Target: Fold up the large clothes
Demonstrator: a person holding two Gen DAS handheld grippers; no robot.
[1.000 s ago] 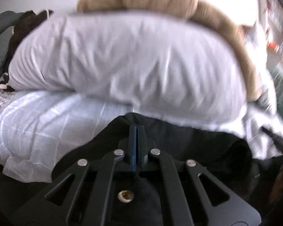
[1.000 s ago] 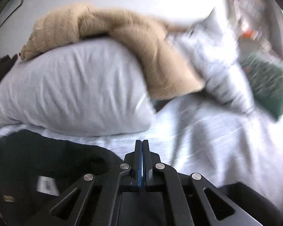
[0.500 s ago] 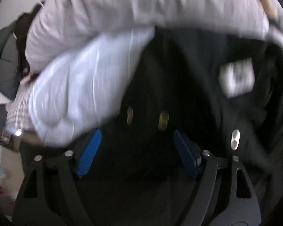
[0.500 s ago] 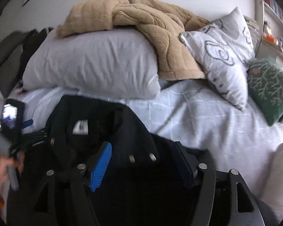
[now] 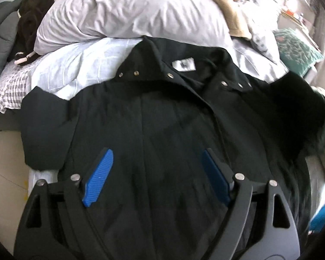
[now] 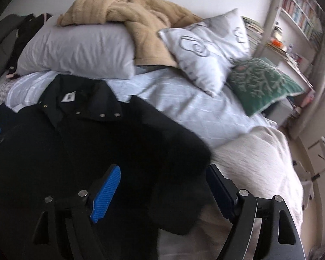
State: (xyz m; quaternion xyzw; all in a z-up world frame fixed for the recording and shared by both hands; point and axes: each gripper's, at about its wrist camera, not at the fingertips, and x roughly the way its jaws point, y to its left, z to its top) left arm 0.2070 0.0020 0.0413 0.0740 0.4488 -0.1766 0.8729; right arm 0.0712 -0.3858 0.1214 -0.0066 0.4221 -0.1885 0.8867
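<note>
A large black jacket (image 5: pixel 173 117) lies spread front-up on the bed, collar with snap buttons and a white label (image 5: pixel 183 64) toward the pillows. It also shows in the right wrist view (image 6: pixel 97 147). My left gripper (image 5: pixel 157 173) is open and empty, held above the jacket's lower front. My right gripper (image 6: pixel 162 186) is open and empty, above the jacket's right sleeve side near its edge. The jacket's bottom hem is hidden behind the grippers.
A grey pillow (image 6: pixel 80 52) with a tan blanket (image 6: pixel 140 19) on top lies beyond the collar. A patterned white pillow (image 6: pixel 208 45) and a green cushion (image 6: pixel 262 80) sit at right. Dark clothes (image 5: pixel 30 26) are piled far left. A light bedspread (image 6: pixel 253 158) covers the right side.
Both grippers went from shut on the jacket to open, letting it go. They pulled back and up, and the jacket now lies flat on the bed.
</note>
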